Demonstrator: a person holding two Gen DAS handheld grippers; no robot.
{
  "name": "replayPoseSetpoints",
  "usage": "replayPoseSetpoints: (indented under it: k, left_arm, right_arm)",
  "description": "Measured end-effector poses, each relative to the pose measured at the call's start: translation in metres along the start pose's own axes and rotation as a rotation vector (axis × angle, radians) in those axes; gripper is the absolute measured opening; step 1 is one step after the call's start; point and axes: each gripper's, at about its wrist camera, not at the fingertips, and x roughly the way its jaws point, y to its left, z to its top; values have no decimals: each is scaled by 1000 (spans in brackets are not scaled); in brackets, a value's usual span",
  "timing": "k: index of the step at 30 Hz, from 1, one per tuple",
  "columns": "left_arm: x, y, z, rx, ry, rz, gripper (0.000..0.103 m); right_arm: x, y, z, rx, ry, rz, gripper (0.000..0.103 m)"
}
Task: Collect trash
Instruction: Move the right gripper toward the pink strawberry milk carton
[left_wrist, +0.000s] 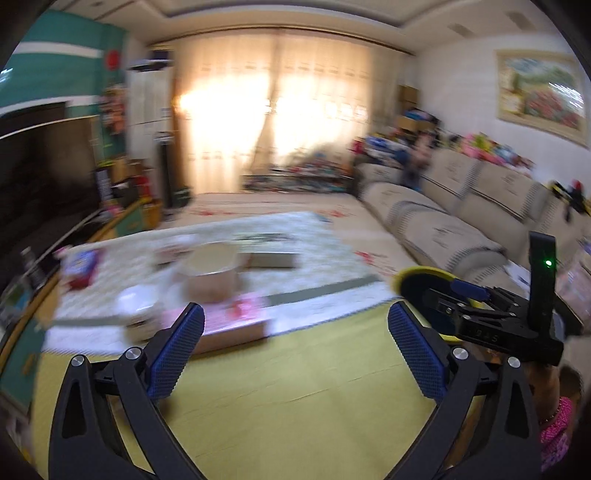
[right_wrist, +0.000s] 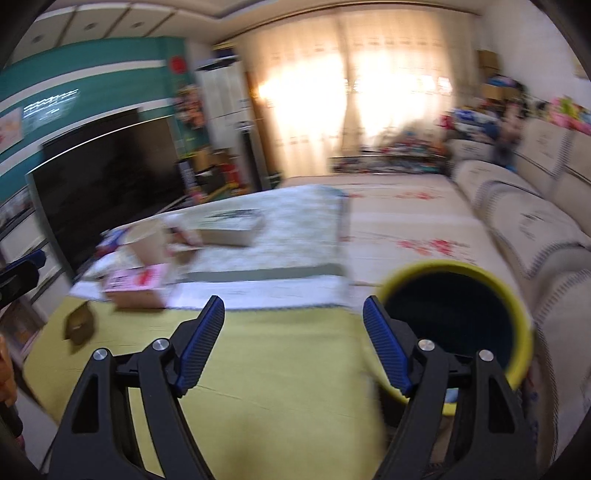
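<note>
My left gripper (left_wrist: 295, 310) is open wide with only the yellow floor mat (left_wrist: 295, 398) showing between its fingers. My right gripper (right_wrist: 293, 301) is also open and holds nothing. A dark bin with a yellow rim (right_wrist: 513, 317) stands just right of the right gripper, and in the left wrist view the bin (left_wrist: 402, 275) shows behind that gripper (left_wrist: 465, 295). Ahead, on a white rug (left_wrist: 325, 266), lie a pink box (left_wrist: 236, 317), an open cardboard box (left_wrist: 212, 275) and a white item (left_wrist: 136, 299). A small brown carton (right_wrist: 79, 325) lies on the mat to the left.
A long beige sofa (left_wrist: 443, 221) runs along the right. A dark television (right_wrist: 107, 184) on a low cabinet fills the left side. A flat book-like box (right_wrist: 232, 227) and a red-and-white packet (left_wrist: 79, 269) lie on the rug. Toys crowd the far wall under bright curtains. A hand in a pink sleeve (left_wrist: 554, 417) shows at the lower right.
</note>
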Motion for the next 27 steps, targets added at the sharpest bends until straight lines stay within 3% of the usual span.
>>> replayPoseSetpoints:
  k: [5,10,14,19,22,27]
  left_arm:
    - [-31,68,-17,-111,-14,110,98]
    - [-44,108,-33,-178,-4,131,98]
    - [-41,107,-34,-184,0,124,98]
    - [-32,111,-37,-204,12,116,98]
    - [-24,112,-40,-211,27,109,98]
    - [-13,105,-40,-197,47,100,98]
  right_arm:
    - [34,77,15,-101,32,164,73]
    - [77,130,17,-160,119,253,74]
    - [108,148,24,-189,173,281,76]
    - [134,158,37,-262,207,345,90]
    - [156,159,43,-280,248,360,90]
    - [172,163,43,-293,303,466,90]
